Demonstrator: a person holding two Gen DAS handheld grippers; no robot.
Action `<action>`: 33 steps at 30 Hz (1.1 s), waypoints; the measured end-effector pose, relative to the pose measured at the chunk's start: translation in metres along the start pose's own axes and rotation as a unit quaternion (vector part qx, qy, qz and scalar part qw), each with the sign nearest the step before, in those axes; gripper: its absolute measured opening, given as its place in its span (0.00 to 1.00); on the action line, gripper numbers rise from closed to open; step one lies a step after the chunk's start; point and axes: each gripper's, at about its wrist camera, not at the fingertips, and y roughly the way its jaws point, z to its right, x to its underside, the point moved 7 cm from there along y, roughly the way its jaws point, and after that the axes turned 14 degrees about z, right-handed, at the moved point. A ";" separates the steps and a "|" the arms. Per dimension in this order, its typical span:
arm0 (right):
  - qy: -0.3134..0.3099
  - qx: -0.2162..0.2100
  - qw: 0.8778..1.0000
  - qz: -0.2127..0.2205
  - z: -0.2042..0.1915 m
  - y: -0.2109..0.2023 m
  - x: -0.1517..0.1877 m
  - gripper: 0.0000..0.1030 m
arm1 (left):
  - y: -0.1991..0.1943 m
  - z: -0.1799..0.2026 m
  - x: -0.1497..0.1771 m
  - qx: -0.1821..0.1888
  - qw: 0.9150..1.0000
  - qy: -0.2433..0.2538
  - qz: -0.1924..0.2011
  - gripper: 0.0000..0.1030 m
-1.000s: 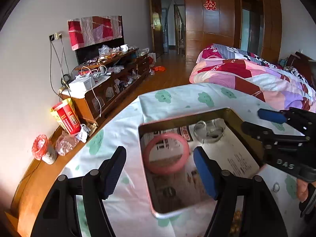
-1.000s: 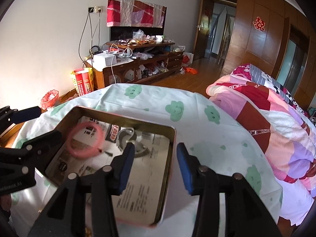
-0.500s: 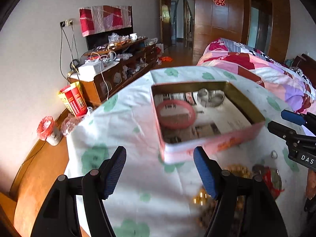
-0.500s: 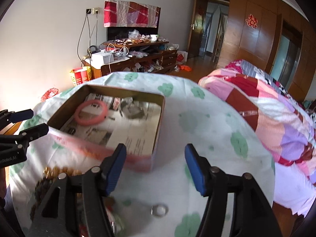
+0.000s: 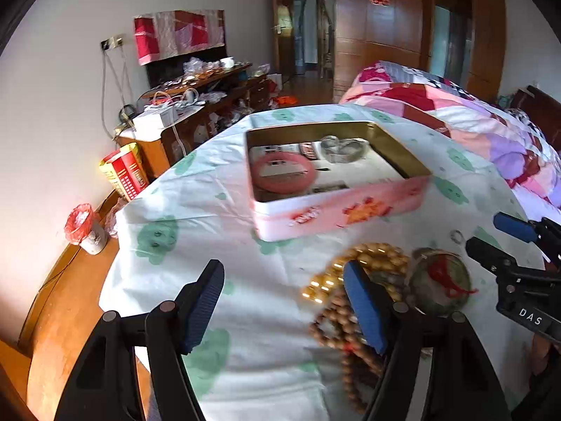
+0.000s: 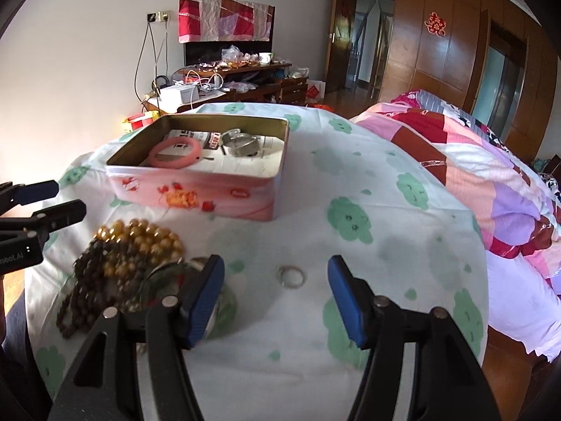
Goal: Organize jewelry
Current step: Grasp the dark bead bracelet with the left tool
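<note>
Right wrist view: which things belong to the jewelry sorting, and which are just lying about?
Job:
tin
pink bangle
silver bangle
ring
gold beads
dark beads
jade bangle

Lying about:
quilt
cabinet clutter
red box

Both grippers have drawn back from above the pink tin (image 6: 196, 189). The right gripper (image 6: 275, 301) now frames a small ring (image 6: 291, 276), its jaws wider than before. The left gripper (image 5: 284, 303) now hangs by the beads (image 5: 371, 256).

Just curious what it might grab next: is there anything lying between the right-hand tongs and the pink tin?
Yes. In the right wrist view, a small silver ring lies on the cloth between the right tongs and the pink tin; otherwise bare cloth.
</note>
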 end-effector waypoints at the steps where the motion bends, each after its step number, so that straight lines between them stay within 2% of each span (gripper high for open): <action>1: 0.000 -0.001 1.000 0.004 -0.001 -0.004 0.001 0.62 | -0.002 0.005 0.001 0.005 1.000 0.006 0.001 0.69; 4: -0.003 0.003 1.000 0.016 -0.002 -0.011 0.002 0.67 | -0.003 0.014 0.005 0.017 1.000 0.011 -0.001 0.68; 6: -0.003 0.008 1.000 0.020 -0.001 -0.013 0.002 0.70 | -0.003 0.019 0.007 0.027 1.000 0.013 -0.005 0.60; 7: -0.002 0.009 1.000 0.019 -0.001 -0.012 0.003 0.71 | -0.002 0.023 0.008 0.031 0.999 0.016 -0.009 0.53; 9: 0.000 0.010 1.000 0.018 0.000 -0.011 0.003 0.71 | 0.001 0.027 0.013 0.042 0.999 0.017 -0.017 0.47; 13: 0.002 0.012 1.000 0.018 -0.001 -0.009 0.005 0.74 | 0.008 0.032 0.023 0.062 0.997 0.013 -0.039 0.19; 14: 0.002 0.012 1.000 0.017 -0.002 -0.009 0.006 0.74 | 0.008 0.033 0.024 0.069 0.997 0.010 -0.043 0.14; 16: 0.000 0.011 1.000 0.016 -0.002 -0.008 0.007 0.74 | 0.007 0.035 0.023 0.074 0.996 0.011 -0.039 0.13; 17: 0.000 0.011 1.000 0.016 -0.003 -0.008 0.007 0.74 | 0.006 0.035 0.021 0.077 0.996 0.008 -0.036 0.07; 23: 0.010 0.012 1.000 0.020 0.000 -0.009 0.006 0.74 | -0.008 0.020 -0.006 0.080 0.997 -0.021 0.003 0.07; 27: 0.017 0.010 1.000 0.019 0.002 -0.008 0.006 0.74 | -0.015 0.009 -0.022 0.067 0.997 -0.029 0.027 0.07; 33: 0.013 -0.015 1.000 0.016 -0.007 -0.007 0.004 0.74 | -0.009 -0.001 -0.021 0.056 0.997 -0.044 0.025 0.07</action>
